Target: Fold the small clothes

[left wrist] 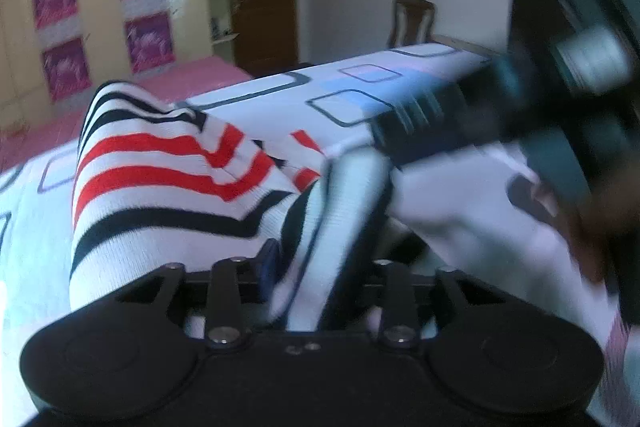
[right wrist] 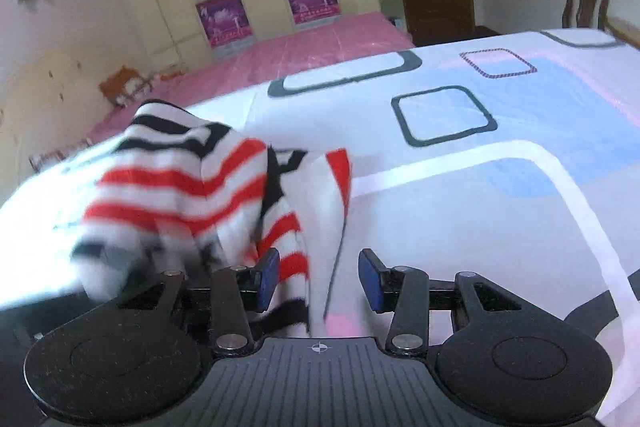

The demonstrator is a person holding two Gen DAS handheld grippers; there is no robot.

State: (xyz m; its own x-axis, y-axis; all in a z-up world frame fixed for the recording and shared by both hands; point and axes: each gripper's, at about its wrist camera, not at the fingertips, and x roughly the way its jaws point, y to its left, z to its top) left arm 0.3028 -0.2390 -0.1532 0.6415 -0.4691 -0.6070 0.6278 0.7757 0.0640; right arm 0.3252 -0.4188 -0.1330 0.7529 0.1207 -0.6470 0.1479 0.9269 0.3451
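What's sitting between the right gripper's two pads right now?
In the right wrist view, the striped garment hangs between the open right gripper pads.

Left gripper [left wrist: 316,279] fingers close together, clamped; right gripper [right wrist: 318,277] fingers [right wrist: 267,279] spread apart, low and forward.

Left tool [left wrist: 320,267]: fingertips buried under striped garment [left wrist: 168,179]; grip state unreadable. Right tool [left wrist: 520,115] motion-smeared in left view. Garment's left half [right wrist: 120,227] blurred in right view. Bedsheet [right wrist: 480,187] cut off by frame edge.
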